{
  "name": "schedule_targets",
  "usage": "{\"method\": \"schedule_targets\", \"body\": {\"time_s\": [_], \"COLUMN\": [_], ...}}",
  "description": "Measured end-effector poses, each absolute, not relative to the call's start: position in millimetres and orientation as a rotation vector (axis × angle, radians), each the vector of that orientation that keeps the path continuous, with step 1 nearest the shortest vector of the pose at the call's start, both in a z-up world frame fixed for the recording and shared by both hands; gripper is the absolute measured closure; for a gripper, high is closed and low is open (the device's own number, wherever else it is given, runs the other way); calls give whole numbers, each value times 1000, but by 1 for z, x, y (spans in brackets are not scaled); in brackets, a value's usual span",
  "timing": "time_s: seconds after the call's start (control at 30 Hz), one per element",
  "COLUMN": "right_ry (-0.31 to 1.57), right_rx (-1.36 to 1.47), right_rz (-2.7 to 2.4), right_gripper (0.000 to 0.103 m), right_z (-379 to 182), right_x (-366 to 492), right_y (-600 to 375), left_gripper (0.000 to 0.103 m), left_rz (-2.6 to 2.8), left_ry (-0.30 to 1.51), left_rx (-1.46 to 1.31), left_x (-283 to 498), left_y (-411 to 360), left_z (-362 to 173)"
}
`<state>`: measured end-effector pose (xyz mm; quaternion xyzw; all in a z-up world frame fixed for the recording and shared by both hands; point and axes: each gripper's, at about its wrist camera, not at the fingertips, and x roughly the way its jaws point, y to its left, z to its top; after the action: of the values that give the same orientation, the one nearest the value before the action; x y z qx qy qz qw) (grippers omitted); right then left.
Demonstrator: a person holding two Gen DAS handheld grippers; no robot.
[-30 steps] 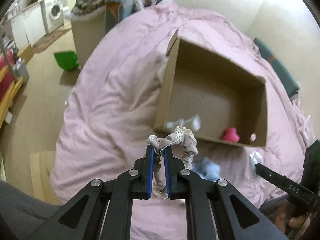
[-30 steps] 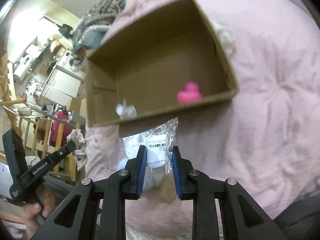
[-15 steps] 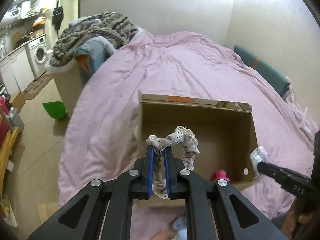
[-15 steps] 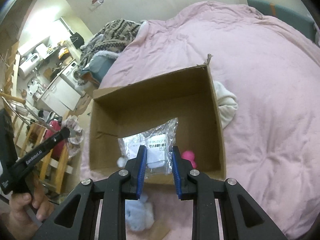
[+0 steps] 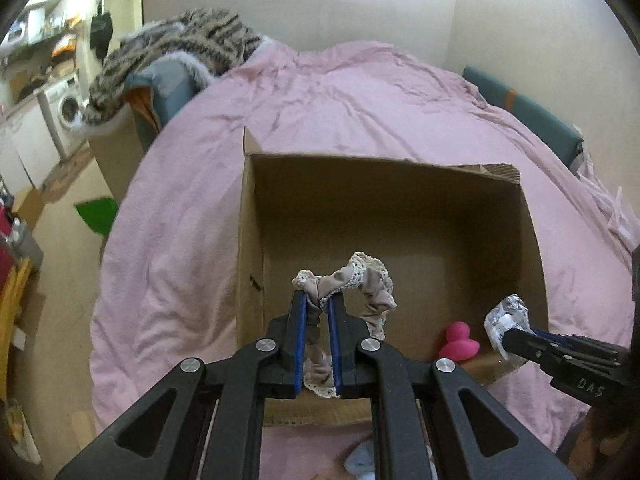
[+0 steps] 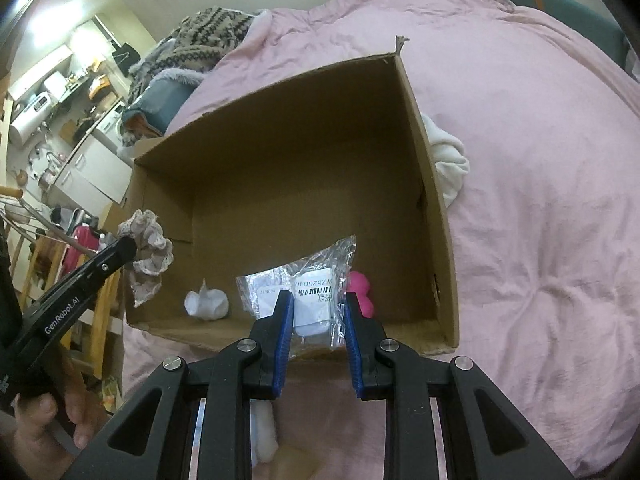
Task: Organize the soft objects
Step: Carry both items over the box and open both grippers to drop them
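While over the cardboard box | left gripper clamps lace scrunchie | right gripper clamps plastic packet

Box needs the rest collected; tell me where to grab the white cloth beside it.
Grip the bulging top fold of the white cloth, coming from above on its open right side. Its left edge is pressed against the cardboard box wall, so a claw finger would not fit there.

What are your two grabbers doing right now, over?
Left gripper shut on lace scrunchie, over cardboard box. Right gripper shut on plastic packet, at box's near edge. Pink duck and white puff inside; nothing blocking.
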<state>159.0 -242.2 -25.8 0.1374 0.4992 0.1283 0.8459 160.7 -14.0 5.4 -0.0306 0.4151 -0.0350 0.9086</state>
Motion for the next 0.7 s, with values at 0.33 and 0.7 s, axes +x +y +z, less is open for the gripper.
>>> {"method": "schedule_targets", "body": {"time_s": [0.33,0.7], "right_ry": [1076,1072], "right_rx": [254,263], "right_rz": [284,299], "right_gripper": [77,76], "right_z": [-31,-31], "right_x": [161,163], "right_y": [-232,-232], "left_gripper": [93,89], "left_rz": [-82,-107], "left_ry": [850,856], "left_rx": [-51,-46], "left_x": [156,155], "left_y": [-18,-23], "left_z": [7,7]}}
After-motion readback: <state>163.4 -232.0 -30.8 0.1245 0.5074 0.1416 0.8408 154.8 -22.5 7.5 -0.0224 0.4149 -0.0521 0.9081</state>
